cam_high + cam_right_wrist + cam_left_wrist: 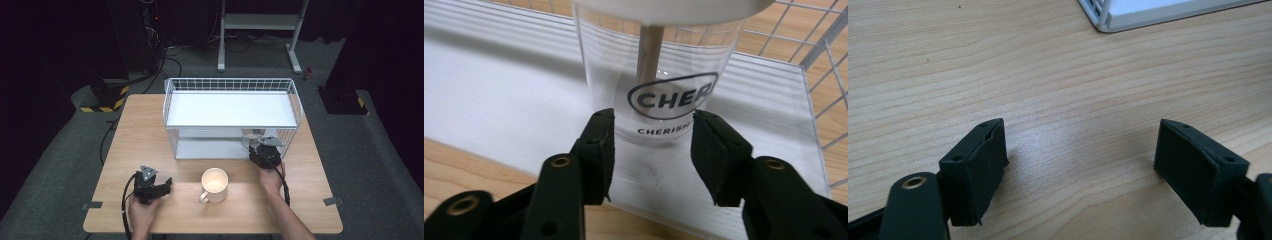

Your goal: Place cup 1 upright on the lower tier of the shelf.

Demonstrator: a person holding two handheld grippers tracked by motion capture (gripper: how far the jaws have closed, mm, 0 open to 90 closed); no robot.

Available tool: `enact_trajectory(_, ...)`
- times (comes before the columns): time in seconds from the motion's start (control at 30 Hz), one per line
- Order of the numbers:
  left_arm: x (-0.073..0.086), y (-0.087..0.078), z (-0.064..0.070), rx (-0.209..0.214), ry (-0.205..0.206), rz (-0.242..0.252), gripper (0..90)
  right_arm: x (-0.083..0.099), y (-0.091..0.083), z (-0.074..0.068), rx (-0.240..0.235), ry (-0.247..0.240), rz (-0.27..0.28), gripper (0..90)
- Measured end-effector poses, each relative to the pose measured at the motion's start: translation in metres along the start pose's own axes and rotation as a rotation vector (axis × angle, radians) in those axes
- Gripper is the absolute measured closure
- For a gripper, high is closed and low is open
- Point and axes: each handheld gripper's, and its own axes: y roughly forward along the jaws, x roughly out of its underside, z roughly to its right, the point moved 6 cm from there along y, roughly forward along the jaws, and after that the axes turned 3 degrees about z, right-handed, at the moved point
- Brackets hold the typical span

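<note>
Right gripper (651, 150) jaws half open just before the clear CHERISH cup (659, 85) on the rack's lower shelf (499, 100), gripping nothing; left gripper (1080, 160) wide open, empty.

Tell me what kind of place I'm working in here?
Probably a lab or recording studio set up for tabletop trials, not a home. A wooden table stands on grey carpet among dark curtains, with loose cables and a hazard-striped stand base behind it. Staged props: a white wire rack and a mug.

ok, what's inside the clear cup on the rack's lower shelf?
A pale upright stick stands inside the clear cup. Its top is hidden by the shelf above, and the printed logo covers its foot.
</note>
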Motion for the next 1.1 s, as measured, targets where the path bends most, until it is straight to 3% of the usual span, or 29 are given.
enact_trajectory(0.13, 0.0, 0.0, 0.0, -0.002, 0.0, -0.002, 21.2, -0.001, 0.004, 0.0, 0.009, -0.009, -0.003, 59.0)
enact_trajectory(0.43, 0.0, 0.0, 0.0, -0.004, 0.002, -0.002, 21.0, -0.007, 0.012, 0.001, 0.003, 0.018, -0.011, 65.9)
enact_trajectory(0.53, 0.0, 0.0, 0.0, -0.004, 0.002, -0.001, 20.9, -0.009, 0.015, 0.001, 0.002, 0.018, -0.003, 66.9)
enact_trajectory(0.63, 0.0, 0.0, 0.0, -0.005, 0.003, -0.002, 20.8, -0.007, 0.018, -0.001, 0.008, 0.052, -0.018, 67.3)
enact_trajectory(0.67, 0.0, 0.0, 0.0, -0.005, 0.002, -0.001, 20.9, -0.006, 0.02, 0.001, 0.014, 0.034, -0.015, 67.4)
enact_trajectory(0.77, 0.0, 0.0, 0.0, -0.005, 0.002, -0.002, 20.9, -0.005, 0.026, 0.001, 0.016, 0.06, -0.022, 67.5)
enact_trajectory(0.87, 0.0, 0.0, 0.0, -0.005, 0.002, -0.002, 21.0, -0.006, 0.027, 0.002, 0.017, 0.049, -0.017, 67.5)
enact_trajectory(1.0, 0.0, 0.0, 0.0, -0.005, 0.002, -0.002, 21.1, -0.007, 0.025, 0.002, 0.007, 0.072, -0.02, 64.2)
enact_trajectory(1.03, 0.0, 0.0, 0.0, -0.005, 0.002, -0.001, 21.1, -0.005, 0.024, 0.002, -0.002, 0.069, -0.031, 56.6)
enact_trajectory(1.1, 0.0, 0.0, 0.0, -0.006, 0.002, -0.001, 21.2, -0.003, 0.021, 0.0, -0.004, 0.062, -0.037, 51.5)
